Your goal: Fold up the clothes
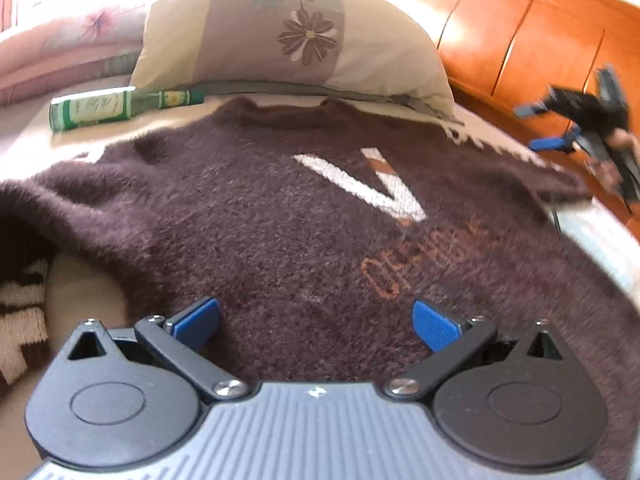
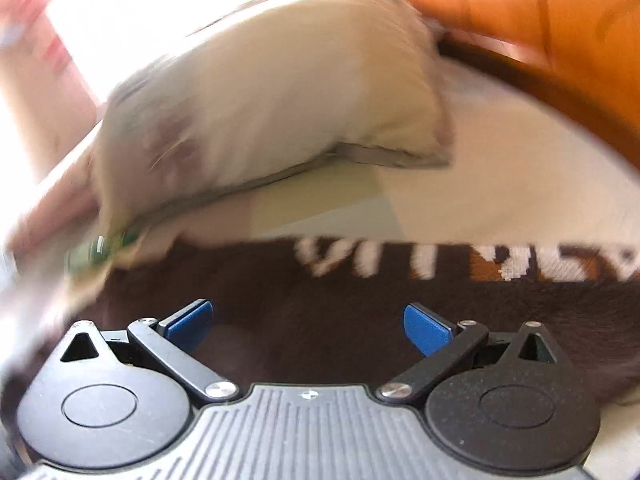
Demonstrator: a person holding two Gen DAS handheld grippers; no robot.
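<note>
A fuzzy dark brown sweater [image 1: 256,216] with a white V and orange lettering lies spread flat on the bed, collar toward the pillow. My left gripper [image 1: 316,326] hovers open over its lower body, blue pads wide apart with nothing between them. The right gripper [image 1: 548,128] appears blurred at the far right of the left wrist view, above the sweater's right sleeve. In the right wrist view, my right gripper [image 2: 308,326] is open over the brown sleeve [image 2: 320,312], whose patterned white and orange band [image 2: 480,262] runs across. This view is motion blurred.
A beige pillow with a flower print [image 1: 288,40] sits at the head of the bed. A green bottle [image 1: 116,106] lies beside it on the left. An orange wooden headboard [image 1: 540,32] rises at the right. A patterned sleeve cuff [image 1: 22,316] lies at the left edge.
</note>
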